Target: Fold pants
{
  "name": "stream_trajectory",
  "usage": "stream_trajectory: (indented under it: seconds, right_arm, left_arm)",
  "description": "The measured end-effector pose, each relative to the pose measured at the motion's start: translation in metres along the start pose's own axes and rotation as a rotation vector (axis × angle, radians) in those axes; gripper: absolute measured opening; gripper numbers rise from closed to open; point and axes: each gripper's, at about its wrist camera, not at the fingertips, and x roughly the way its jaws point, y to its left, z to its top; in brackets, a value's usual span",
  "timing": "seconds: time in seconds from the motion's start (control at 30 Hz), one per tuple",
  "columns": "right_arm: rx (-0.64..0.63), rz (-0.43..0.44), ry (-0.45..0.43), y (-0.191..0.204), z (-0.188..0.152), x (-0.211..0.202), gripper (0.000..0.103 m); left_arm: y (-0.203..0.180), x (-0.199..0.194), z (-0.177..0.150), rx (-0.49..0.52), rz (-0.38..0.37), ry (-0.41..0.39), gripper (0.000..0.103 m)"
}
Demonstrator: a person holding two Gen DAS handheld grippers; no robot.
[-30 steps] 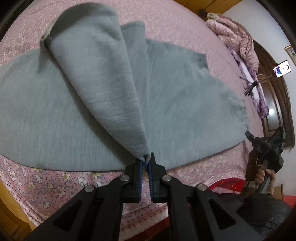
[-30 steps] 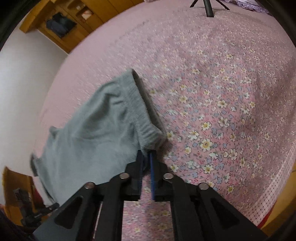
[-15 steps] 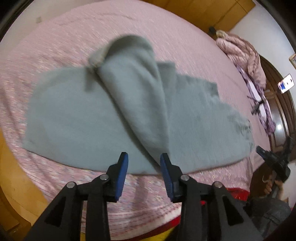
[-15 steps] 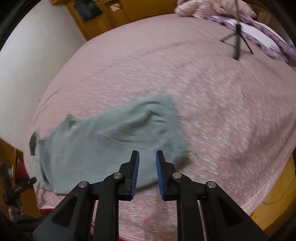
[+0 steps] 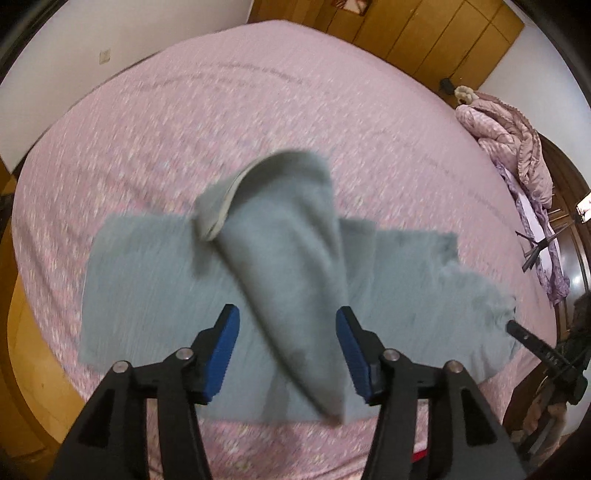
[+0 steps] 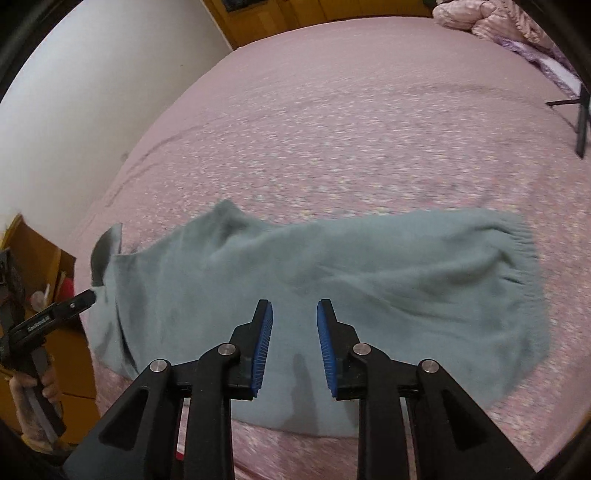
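Observation:
Grey-blue pants (image 5: pixel 155 295) lie spread on the pink flowered bed (image 5: pixel 221 110). In the left wrist view one leg (image 5: pixel 288 266) lies folded across the rest, its cuff end near the front edge. My left gripper (image 5: pixel 288 350) is open and empty above that leg. In the right wrist view the pants (image 6: pixel 369 273) lie flat with the elastic waistband (image 6: pixel 524 251) at the right. My right gripper (image 6: pixel 294 345) is open and empty above the pants' near edge. The left gripper (image 6: pixel 55 314) shows at the left of that view.
A pink quilt (image 5: pixel 509 144) is heaped at the bed's far right. A tripod (image 6: pixel 580 118) stands on the bed at the right. Wooden wardrobes (image 5: pixel 424 33) line the back wall. The wooden bed frame (image 5: pixel 29 350) runs along the near edge.
Both grippers have let go of the pants, opened and pulled back and up from the bed. The folded leg and the waistband have dropped onto the pants.

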Motion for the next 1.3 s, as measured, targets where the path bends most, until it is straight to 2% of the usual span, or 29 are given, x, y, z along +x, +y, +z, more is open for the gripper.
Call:
stream_trajectory:
  seconds: [0.2, 0.47, 0.8, 1.13, 1.2, 1.23, 1.27, 1.3]
  right_arm:
    - [-0.005, 0.013, 0.015, 0.013, 0.004, 0.016, 0.026]
    - [0.003, 0.03, 0.034, 0.018, 0.002, 0.032, 0.026]
    - [0.028, 0.032, 0.085, 0.011, -0.008, 0.052, 0.026]
    - [0.029, 0.045, 0.074, 0.007, -0.015, 0.054, 0.026]
    - [0.032, 0.049, 0.072, 0.006, -0.017, 0.054, 0.026]
    - [0.033, 0.05, 0.072, 0.005, -0.018, 0.054, 0.026]
    - [0.033, 0.05, 0.072, 0.004, -0.018, 0.053, 0.026]
    - [0.033, 0.049, 0.072, 0.004, -0.018, 0.053, 0.026]
  left_arm:
    - [-0.022, 0.012, 0.023, 0.047, 0.029, -0.029, 0.06]
    - [-0.036, 0.037, 0.043, 0.037, 0.034, -0.03, 0.062]
    - [-0.044, 0.076, 0.061, 0.046, 0.114, -0.024, 0.064]
    - [-0.038, 0.103, 0.075, 0.049, 0.186, -0.06, 0.064]
    - [-0.035, 0.104, 0.076, 0.043, 0.185, -0.084, 0.053]
    - [-0.034, 0.102, 0.077, 0.04, 0.188, -0.101, 0.026]
    - [-0.031, 0.1, 0.078, 0.038, 0.175, -0.111, 0.006]
    - [-0.026, 0.097, 0.079, 0.02, 0.134, -0.11, 0.005]
